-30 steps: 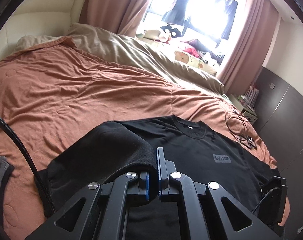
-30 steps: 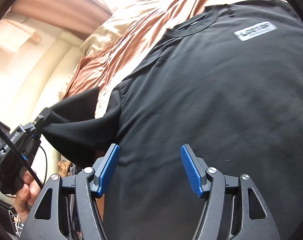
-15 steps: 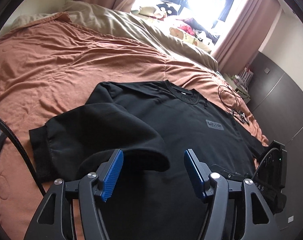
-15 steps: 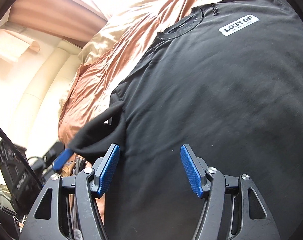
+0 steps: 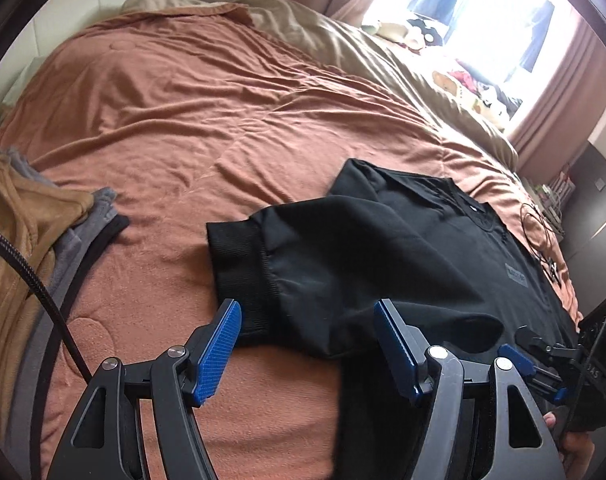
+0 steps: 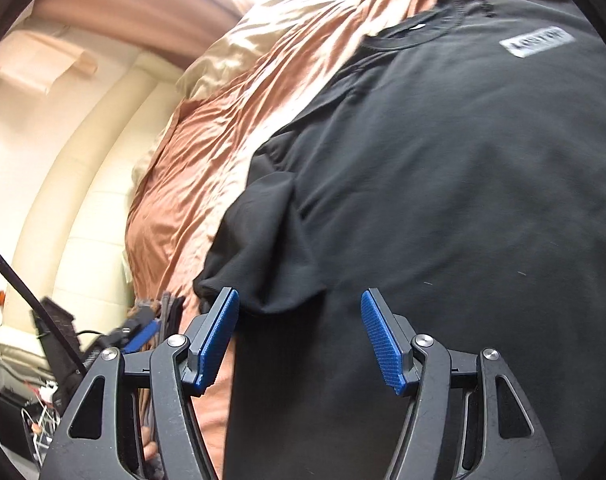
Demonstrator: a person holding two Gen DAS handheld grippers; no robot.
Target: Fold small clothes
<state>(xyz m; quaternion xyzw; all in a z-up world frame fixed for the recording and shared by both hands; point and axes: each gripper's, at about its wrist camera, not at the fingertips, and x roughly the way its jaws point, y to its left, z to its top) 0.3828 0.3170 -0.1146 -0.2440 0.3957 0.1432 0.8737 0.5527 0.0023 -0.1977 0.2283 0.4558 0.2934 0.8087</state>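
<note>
— Left wrist view first: what sits nearest?
— The left gripper (image 5: 305, 344), its blue pads spread wide and holding nothing, above the ribbed cuff (image 5: 239, 276) of a black sweatshirt (image 5: 403, 256). The sleeve lies folded across the chest on the rust-coloured bedspread (image 5: 191, 120).
— Anything hard to make out?
— The grey chest label (image 5: 517, 280) is too small to read there and blurred in the right wrist view (image 6: 537, 42). The hem is cut off by the frame.
— And the right gripper (image 6: 301, 336)?
— Also parted and empty, over the sweatshirt body, beside the bunched sleeve (image 6: 263, 248).
— What surrounds it?
— A tan and grey clothes pile (image 5: 27, 232) at the left, a cable (image 5: 539, 220) past the collar, and a beige duvet (image 5: 383, 60) below the bright window (image 5: 499, 12).
</note>
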